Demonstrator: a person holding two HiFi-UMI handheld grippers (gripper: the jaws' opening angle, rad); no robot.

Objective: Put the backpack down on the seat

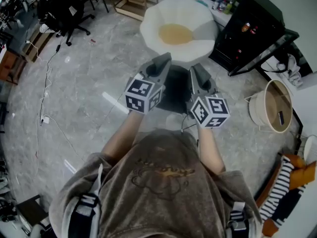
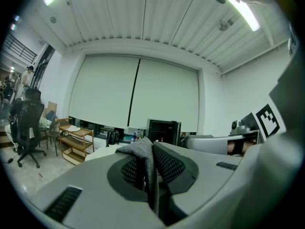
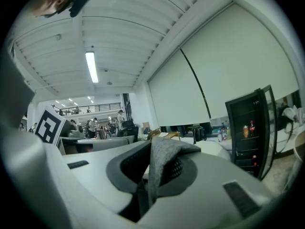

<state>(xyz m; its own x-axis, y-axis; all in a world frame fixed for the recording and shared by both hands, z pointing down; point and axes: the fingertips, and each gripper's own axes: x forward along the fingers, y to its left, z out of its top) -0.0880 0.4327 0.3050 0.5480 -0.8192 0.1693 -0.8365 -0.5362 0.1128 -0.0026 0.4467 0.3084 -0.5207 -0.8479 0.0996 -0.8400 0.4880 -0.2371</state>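
right gripper [image 3: 155, 163]: jaws closed, pads pinching a grey fabric strap [image 3: 164, 151] that folds over their tips | right: black glass-door fridge [image 3: 248, 128], bottles on its shelves | behind: pale roller blind [image 3: 224, 75], drawn down | above: ribbed ceiling, lit tube light [image 3: 91, 67] | far left: people [image 3: 95, 125] standing, small

Your room is bright under ceiling tubes [image 2: 241, 9]. Pale glare streaks the floor [image 1: 84, 83]; gripper views bend at dark edges.
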